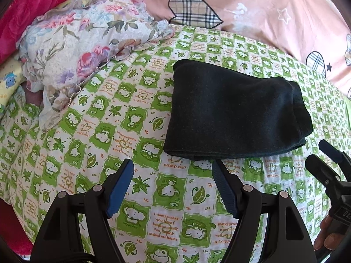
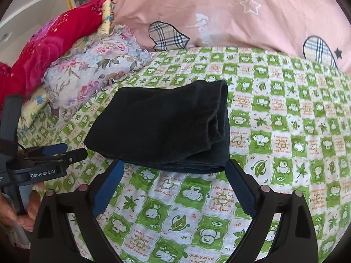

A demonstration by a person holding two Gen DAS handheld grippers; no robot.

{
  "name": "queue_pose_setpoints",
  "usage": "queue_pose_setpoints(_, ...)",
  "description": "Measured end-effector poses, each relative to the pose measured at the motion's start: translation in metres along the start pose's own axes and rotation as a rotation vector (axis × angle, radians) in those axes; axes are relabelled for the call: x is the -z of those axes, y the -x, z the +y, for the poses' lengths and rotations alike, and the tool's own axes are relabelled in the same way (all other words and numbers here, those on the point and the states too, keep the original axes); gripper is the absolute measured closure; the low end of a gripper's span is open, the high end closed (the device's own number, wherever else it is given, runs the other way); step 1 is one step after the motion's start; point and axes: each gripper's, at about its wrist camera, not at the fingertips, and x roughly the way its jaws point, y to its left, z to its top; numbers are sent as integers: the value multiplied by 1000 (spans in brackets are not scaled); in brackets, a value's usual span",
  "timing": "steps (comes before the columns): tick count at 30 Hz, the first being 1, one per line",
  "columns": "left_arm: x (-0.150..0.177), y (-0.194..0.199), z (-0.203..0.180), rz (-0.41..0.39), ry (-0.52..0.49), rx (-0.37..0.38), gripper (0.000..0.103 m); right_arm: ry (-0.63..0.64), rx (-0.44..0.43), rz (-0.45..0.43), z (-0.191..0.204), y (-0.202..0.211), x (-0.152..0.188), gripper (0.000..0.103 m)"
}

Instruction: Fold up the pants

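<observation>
The dark pants (image 1: 232,111) lie folded into a thick rectangular bundle on the green checked bed sheet (image 1: 153,197). My left gripper (image 1: 173,164) hovers just in front of the bundle's near edge, open, with only sheet between its blue pads. In the right wrist view the pants (image 2: 162,125) sit straight ahead, their stacked fold edges facing right. My right gripper (image 2: 174,164) is open wide, its tips level with the bundle's near edge and not pressing on it. Each gripper shows in the other's view: the right gripper (image 1: 316,152) at the right edge, the left gripper (image 2: 74,150) at the left edge.
A floral pillow (image 1: 87,43) and a red blanket (image 1: 33,11) lie at the back left. A pink duvet with plaid patches (image 1: 263,11) runs along the back. A hand (image 2: 26,208) holds the left gripper's handle. The sheet (image 2: 285,131) stretches right of the pants.
</observation>
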Motion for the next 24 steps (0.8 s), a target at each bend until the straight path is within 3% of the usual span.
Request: queue_pose_setpoints(24, 7, -4, -9, -58, -61, -28, 22, 96, 57, -53, 12, -14, 15, 7)
